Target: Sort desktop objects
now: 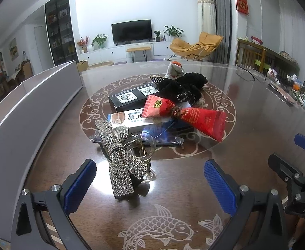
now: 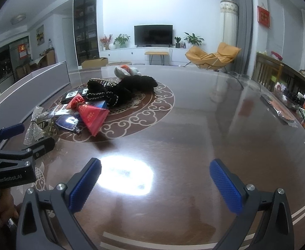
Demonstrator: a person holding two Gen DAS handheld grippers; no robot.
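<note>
Though heaped, bow clip (image 1: 121, 158) loose on table (image 1: 246, 145), unboxed.

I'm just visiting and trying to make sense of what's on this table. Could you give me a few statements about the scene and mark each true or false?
1. Both grippers are open and empty. True: the left gripper and the right gripper hold nothing.
2. The sparkly bow clip lies nearest the left gripper. True.
3. The red packet lies alone on bare table. False: it rests on top of the boxes in the pile.
4. The black box is at the front of the pile. False: it sits behind the red packet.
5. The right gripper faces a bare stretch of table. True.
</note>
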